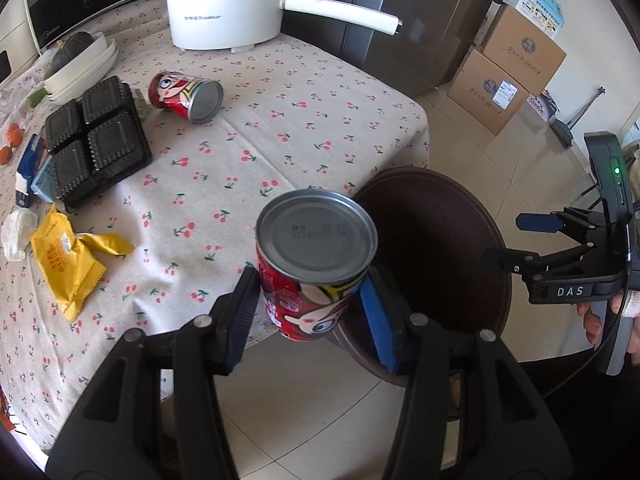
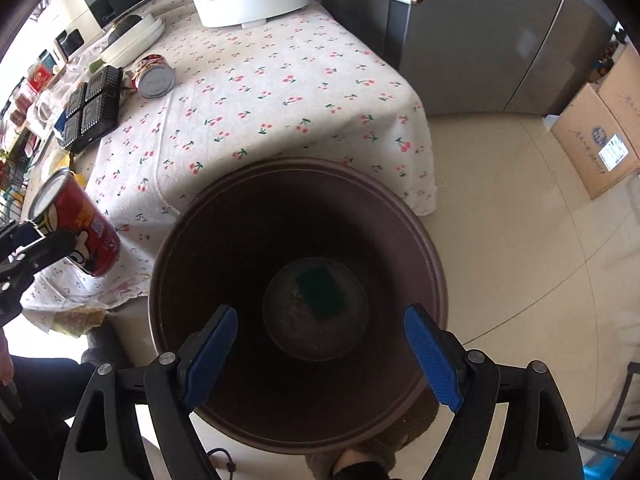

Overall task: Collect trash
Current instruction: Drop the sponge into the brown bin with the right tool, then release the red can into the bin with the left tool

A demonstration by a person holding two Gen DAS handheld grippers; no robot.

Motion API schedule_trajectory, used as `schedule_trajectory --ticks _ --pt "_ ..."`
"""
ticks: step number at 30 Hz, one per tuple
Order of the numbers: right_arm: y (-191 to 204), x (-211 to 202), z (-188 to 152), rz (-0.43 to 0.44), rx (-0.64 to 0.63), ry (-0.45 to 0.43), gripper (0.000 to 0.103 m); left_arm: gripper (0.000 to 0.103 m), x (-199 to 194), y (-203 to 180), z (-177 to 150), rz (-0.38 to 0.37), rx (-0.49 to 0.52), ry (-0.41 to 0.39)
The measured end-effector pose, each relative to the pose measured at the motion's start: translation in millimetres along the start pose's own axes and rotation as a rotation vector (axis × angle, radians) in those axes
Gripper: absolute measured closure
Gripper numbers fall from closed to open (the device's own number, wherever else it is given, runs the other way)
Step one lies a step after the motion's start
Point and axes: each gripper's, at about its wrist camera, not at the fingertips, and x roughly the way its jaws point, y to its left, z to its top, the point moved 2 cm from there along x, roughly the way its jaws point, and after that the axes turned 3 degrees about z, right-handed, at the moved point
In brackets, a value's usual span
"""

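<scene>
Between the pads, left wrist view: left gripper [image 1: 310, 300] clamps red can [image 1: 310, 280]; brown bin [image 1: 436, 256] just right
Below the fingers, right wrist view: right gripper [image 2: 320, 354] wide, empty, over bin mouth
Advice: centre can over opening before release

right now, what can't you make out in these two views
- Held can: whether its hidden end is open; the left gripper and the can's body cover it in both views.
- Date code on that can's end: too small, left wrist view.
- Dark green item at the bottom of the brown bin: too dim to identify, right wrist view.
- Yellow wrapper: print too small and crumpled, left wrist view.
</scene>
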Motion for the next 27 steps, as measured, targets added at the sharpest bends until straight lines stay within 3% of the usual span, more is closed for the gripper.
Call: schedule_trajectory --ticks 11,13,14,15,19,27 --pt "-46 -21 -23 -0.048 0.062 -0.031 0.016 0.049 43 -59 7 -0.068 0.084 0.073" --pt "-54 -23 -25 -0.052 0.076 -0.029 0.016 0.039 46 -65 9 -0.059 0.095 0.075" --pt "-58 -23 -26 -0.055 0.081 -0.029 0.016 0.027 46 -66 11 -0.049 0.091 0.06" --pt "-61 -24 -27 -0.057 0.086 -0.03 0.016 0.019 43 -65 12 -0.049 0.084 0.039" --pt "-70 -25 -29 -0.064 0.098 -0.028 0.016 0.018 32 -56 19 -0.078 0.058 0.005" --pt "-61 -29 -21 -0.055 0.08 -0.047 0.016 0.018 9 -17 20 -0.03 -0.011 -0.036"
